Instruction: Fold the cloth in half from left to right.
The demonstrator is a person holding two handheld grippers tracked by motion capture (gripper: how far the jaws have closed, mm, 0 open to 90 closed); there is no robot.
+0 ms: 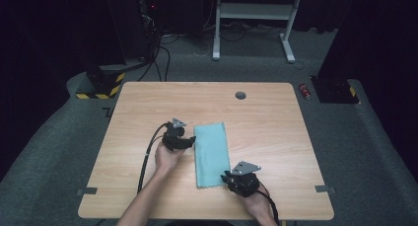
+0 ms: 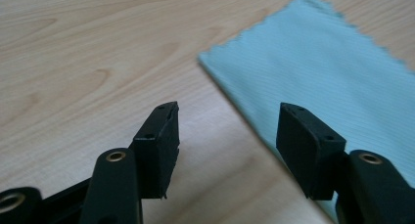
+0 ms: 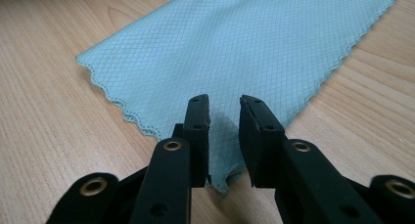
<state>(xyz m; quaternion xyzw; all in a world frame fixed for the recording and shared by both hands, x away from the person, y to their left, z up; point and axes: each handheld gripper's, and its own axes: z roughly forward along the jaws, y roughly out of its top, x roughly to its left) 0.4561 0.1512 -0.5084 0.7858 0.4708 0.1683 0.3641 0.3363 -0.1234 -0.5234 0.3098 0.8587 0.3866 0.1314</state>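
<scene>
Left gripper [image 2: 227, 131] released beside teal cloth [image 1: 212, 153]; right gripper [image 3: 224, 114] jaws straddle cloth corner, grasp unclear, pads hide contact.

A: What lies ahead of the left gripper [image 2: 227, 136]?
B: A pale wooden surface [image 2: 98, 53], with a light blue cloth [image 2: 318, 62] lying flat at upper right.
A: And the jaws?
B: Wide apart, nothing between them. The right jaw stands over the cloth's near edge, the left over bare wood.
</scene>
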